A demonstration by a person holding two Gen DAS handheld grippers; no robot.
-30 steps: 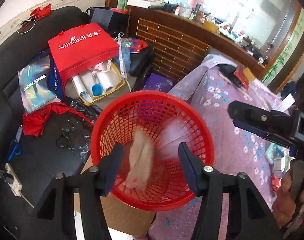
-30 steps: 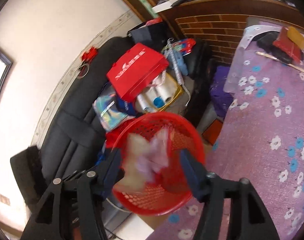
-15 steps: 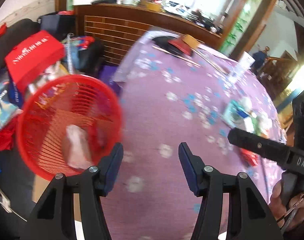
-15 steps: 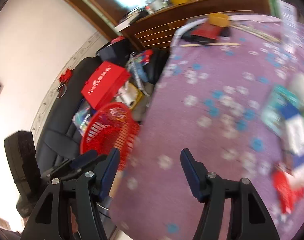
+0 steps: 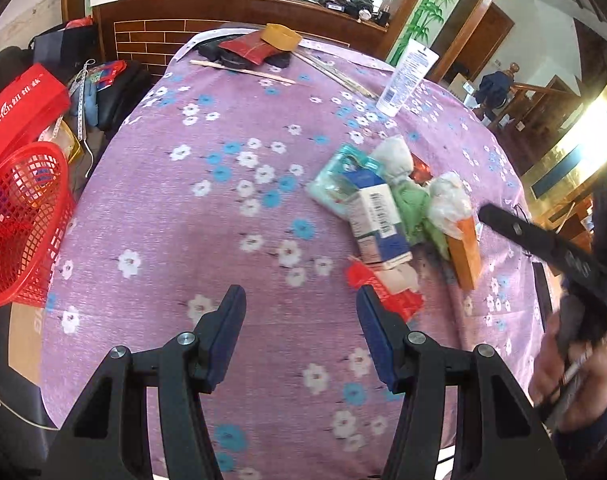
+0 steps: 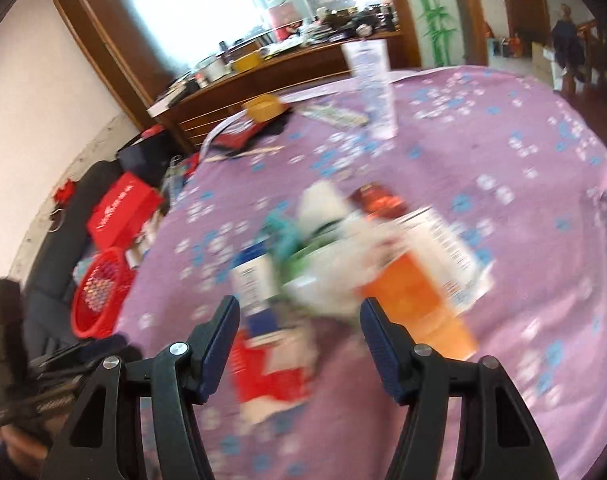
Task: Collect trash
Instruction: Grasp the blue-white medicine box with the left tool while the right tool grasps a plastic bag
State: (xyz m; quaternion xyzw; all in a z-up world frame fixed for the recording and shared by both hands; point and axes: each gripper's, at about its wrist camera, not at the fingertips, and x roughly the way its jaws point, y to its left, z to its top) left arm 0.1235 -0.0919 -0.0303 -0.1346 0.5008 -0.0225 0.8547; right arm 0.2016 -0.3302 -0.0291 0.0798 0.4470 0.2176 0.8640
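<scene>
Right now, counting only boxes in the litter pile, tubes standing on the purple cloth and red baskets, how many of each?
Boxes: 2, the blue-and-white box and the orange box
Tubes: 1, the white tube
Baskets: 1, the red basket
Total: 4

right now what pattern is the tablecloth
Purple with small white and blue flowers; the tablecloth shows best in the left wrist view.

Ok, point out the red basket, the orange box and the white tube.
red basket [image 5: 21, 224], left wrist view, on its mesh wall.
orange box [image 5: 465, 254], left wrist view, on its orange side.
white tube [image 5: 407, 76], left wrist view, on its printed body.
</scene>
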